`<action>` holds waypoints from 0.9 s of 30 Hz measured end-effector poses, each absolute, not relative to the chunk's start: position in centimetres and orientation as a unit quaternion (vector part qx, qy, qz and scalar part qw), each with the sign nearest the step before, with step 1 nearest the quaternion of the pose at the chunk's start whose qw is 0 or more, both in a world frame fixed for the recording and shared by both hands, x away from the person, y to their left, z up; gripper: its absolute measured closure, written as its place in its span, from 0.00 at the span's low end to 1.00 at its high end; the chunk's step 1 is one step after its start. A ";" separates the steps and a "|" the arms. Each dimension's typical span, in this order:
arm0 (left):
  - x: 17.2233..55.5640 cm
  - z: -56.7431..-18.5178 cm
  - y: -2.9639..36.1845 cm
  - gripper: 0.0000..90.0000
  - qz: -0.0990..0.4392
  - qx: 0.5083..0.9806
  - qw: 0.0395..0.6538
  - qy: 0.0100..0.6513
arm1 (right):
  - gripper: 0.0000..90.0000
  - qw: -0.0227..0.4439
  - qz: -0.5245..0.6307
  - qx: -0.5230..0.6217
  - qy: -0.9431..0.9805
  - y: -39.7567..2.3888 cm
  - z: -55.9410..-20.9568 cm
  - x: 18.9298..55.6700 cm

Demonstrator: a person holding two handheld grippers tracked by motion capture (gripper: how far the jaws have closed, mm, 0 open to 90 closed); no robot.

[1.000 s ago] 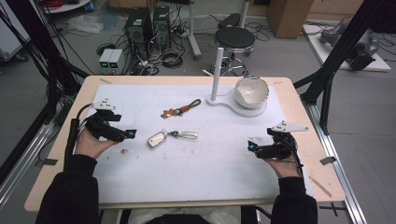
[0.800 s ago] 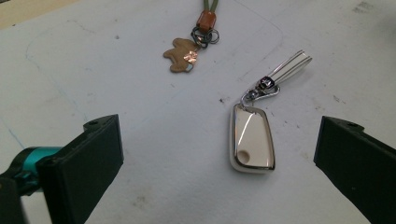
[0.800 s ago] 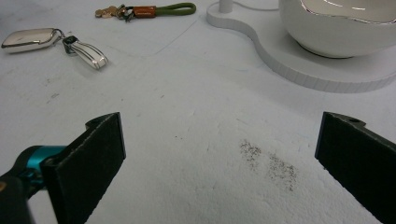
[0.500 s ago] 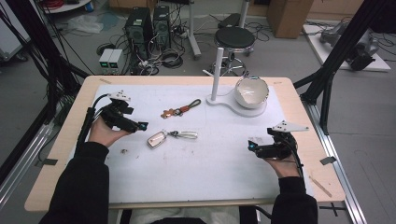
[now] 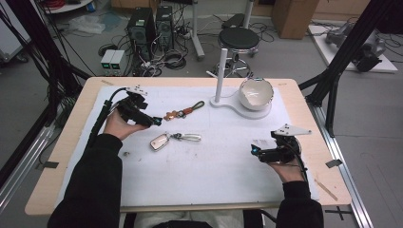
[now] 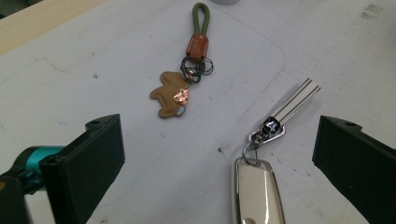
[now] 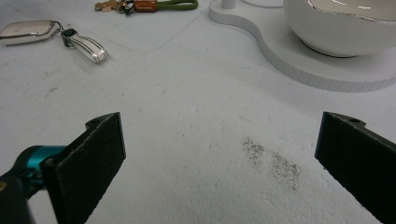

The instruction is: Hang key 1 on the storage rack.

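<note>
Nearest the person, the right tool [image 5: 254, 153] rests low on the white mat [image 5: 214, 175] of the counter [image 5: 66, 156], jaws spread wide and empty. Farther in, the left tool [image 5: 154, 121] hovers with jaws wide apart — holding nothing — just beside a silver car key fob [image 6: 257, 191] with a striped strap. Beyond lies a green-looped keychain [image 6: 184, 77] with a tan leather charm, then a white bowl [image 5: 256, 93] on its white stand.

- Left gripper [image 5: 153, 122] held in the left hand [image 5: 119, 124], forearm reaching forward, jaws spread wide.
- Right gripper [image 5: 255, 152] in the right hand [image 5: 285, 166], jaws wide apart, pointing leftward.
</note>
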State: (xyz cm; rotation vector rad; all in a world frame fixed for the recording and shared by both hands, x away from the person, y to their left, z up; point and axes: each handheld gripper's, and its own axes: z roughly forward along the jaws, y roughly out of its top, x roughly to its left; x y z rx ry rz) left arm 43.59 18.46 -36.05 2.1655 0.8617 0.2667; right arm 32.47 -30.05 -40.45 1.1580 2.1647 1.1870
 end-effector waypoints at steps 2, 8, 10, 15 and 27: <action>44.1 -36.0 17.8 0.03 0.104 0.855 0.381 0.336 | 0.01 0.206 0.427 0.413 0.777 -30.0 -40.5 32.4; 45.5 -36.1 15.9 0.03 0.107 0.862 0.375 0.322 | 0.01 0.200 0.433 0.415 0.775 -30.0 -40.4 32.2; 46.5 -36.5 14.9 0.03 0.101 0.867 0.366 0.322 | 0.01 0.201 0.436 0.414 0.773 -30.2 -40.5 32.2; 47.6 -36.9 13.6 0.04 0.093 0.873 0.359 0.316 | 0.01 0.201 0.440 0.419 0.768 -30.6 -40.5 32.3; 49.6 -37.8 10.8 0.19 0.090 0.889 0.331 0.302 | 0.01 0.198 0.442 0.424 0.765 -30.7 -40.5 32.7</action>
